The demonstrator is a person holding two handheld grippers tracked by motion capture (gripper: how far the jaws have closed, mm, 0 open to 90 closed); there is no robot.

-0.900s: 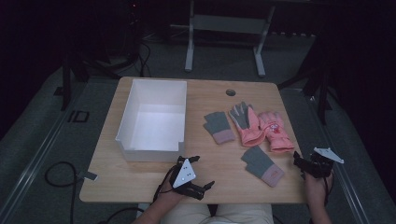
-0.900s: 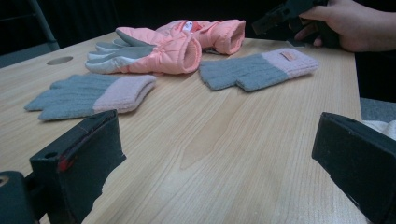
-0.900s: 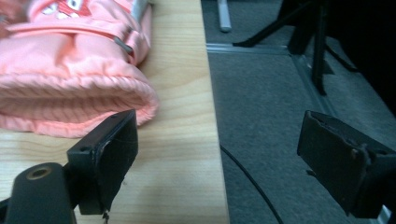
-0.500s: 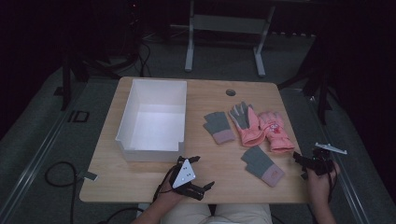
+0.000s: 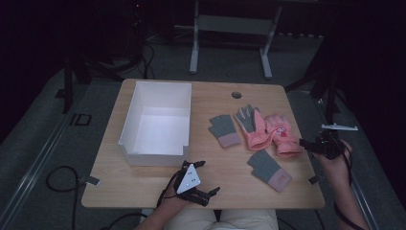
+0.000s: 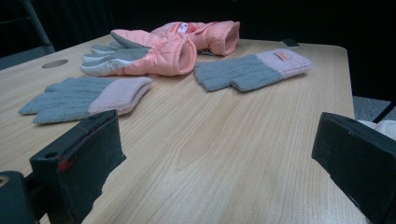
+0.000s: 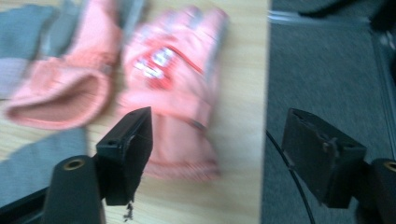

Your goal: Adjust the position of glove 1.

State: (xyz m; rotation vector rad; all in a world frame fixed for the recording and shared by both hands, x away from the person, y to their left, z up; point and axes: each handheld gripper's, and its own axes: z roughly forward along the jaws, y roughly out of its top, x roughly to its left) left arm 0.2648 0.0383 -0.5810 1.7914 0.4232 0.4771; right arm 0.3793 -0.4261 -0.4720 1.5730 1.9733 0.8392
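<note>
No text, number or brand can be read. A small tag is seen on the pink cuff of the near grey glove [image 6: 254, 70], but nothing on it can be made out. A red and white emblem is shown on the back of the right pink glove [image 7: 175, 70], too blurred to be read.

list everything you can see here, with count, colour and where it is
table: 1, light wood, centre of the high view
bin: 1, white, open top, left half of the table
padded gloves: 2, pink, side by side at the right
knit gloves: 2, grey with pink cuffs, one left of the pink pair, one nearer the person
metal stand: 1, grey, floor beyond the table
left gripper: 1, black, open, near edge
right gripper: 1, black, open, right edge by the pink gloves
</note>
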